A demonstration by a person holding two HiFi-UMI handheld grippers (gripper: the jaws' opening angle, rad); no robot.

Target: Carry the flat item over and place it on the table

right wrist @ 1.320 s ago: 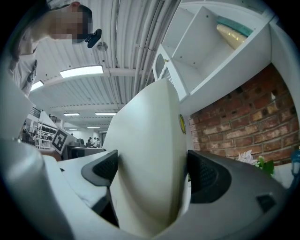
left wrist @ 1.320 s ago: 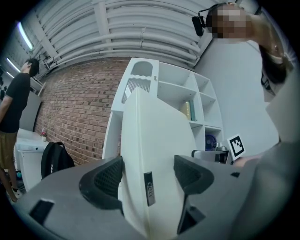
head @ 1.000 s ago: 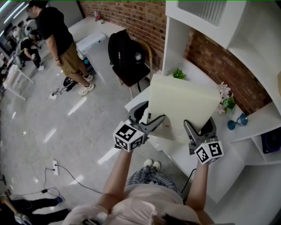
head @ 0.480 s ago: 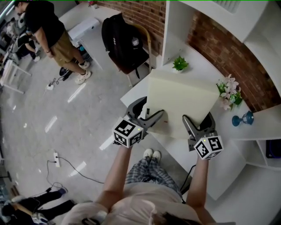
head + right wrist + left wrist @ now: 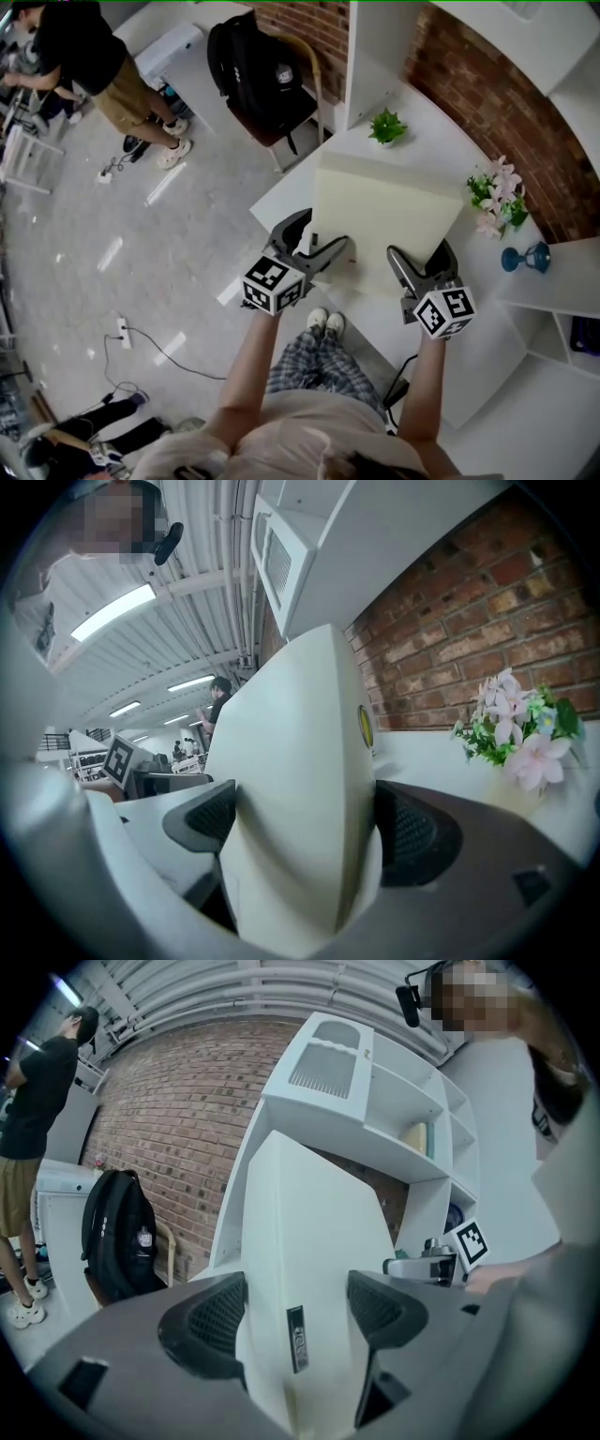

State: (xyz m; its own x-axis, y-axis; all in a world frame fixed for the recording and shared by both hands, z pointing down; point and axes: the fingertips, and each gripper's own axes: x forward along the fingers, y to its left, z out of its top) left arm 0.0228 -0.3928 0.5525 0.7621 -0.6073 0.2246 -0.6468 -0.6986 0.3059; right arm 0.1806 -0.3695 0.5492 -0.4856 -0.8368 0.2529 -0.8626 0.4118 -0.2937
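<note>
A flat cream-white board [image 5: 382,221] hangs over the white table [image 5: 291,192], held at its near edge by both grippers. My left gripper [image 5: 323,253] is shut on the board's near left corner; in the left gripper view the board [image 5: 314,1269] fills the gap between the two dark pads. My right gripper [image 5: 417,265] is shut on the near right part of that edge, and the right gripper view shows the board [image 5: 300,789] pinched between its pads. The board has a small dark label on its edge and a yellow sticker [image 5: 365,726] on one face.
On the table stand a small green plant [image 5: 387,127], a pink flower pot [image 5: 498,192] and a blue glass [image 5: 528,256]. White shelving [image 5: 375,47] rises behind. A chair with a black backpack [image 5: 258,70] stands left of the table. A person [image 5: 80,56] stands far left.
The board has come down and tipped flatter over the table. Both grippers keep their hold. The view has shifted forward, so plant and flowers sit lower in the frame.
</note>
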